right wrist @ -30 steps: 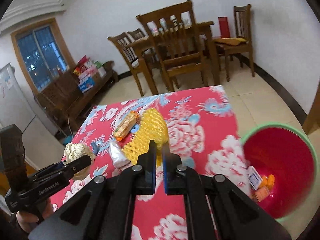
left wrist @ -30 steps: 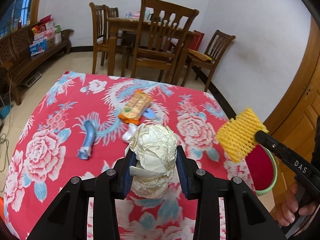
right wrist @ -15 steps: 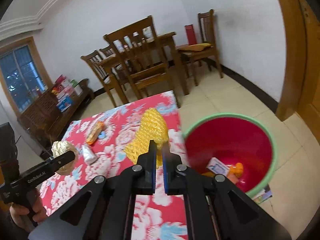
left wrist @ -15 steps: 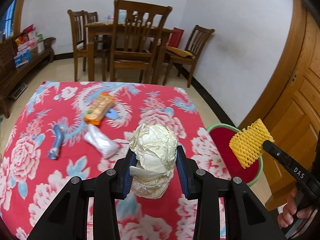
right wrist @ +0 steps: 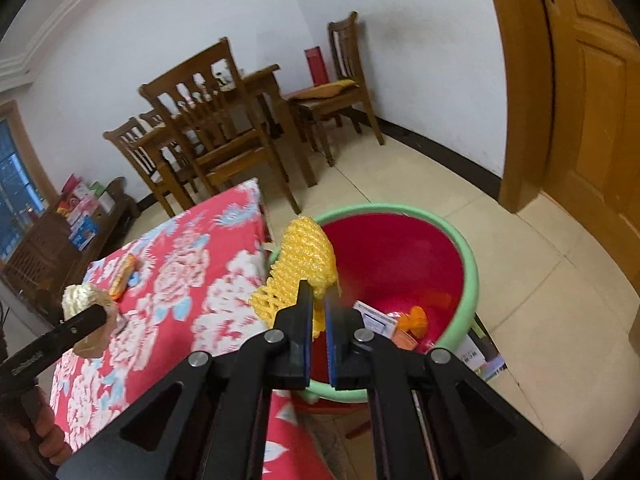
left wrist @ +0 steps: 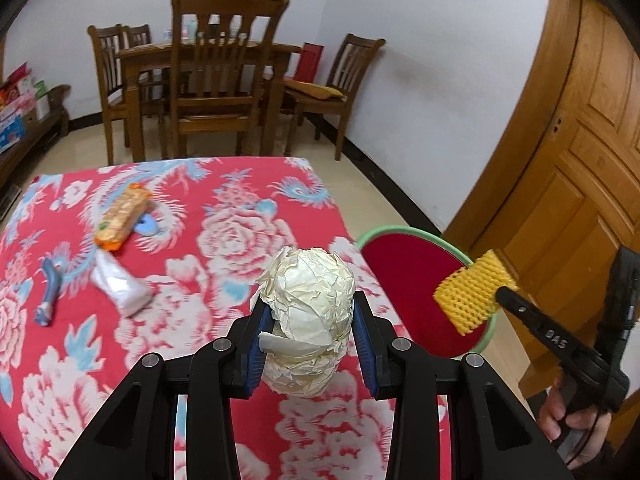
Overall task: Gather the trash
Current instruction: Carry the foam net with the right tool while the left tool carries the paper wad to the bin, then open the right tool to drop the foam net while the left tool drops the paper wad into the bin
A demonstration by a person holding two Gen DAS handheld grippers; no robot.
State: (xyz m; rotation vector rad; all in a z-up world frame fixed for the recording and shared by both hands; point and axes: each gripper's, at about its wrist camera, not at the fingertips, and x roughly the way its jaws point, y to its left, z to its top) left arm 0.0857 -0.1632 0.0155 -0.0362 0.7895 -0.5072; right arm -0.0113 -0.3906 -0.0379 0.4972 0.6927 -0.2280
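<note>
- Trash left on floral surface point(left wrist: 208, 216): blue wrapper point(left wrist: 49, 295), white packet point(left wrist: 120, 286), orange snack wrapper point(left wrist: 122, 216).
- Left hand-held gripper point(left wrist: 308, 316) clamped on crumpled paper ball point(left wrist: 308, 300), above surface near its right edge.
- Right hand-held gripper point(right wrist: 318, 308) pinched together on yellow foam net point(right wrist: 302, 262), held over rim of red bin point(right wrist: 468, 256) beside surface; bin holds a small box and orange scraps.

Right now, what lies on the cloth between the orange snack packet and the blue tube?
In the left wrist view, a white plastic wrapper lies between the orange snack packet and the blue tube, on the red flowered cloth.
</note>
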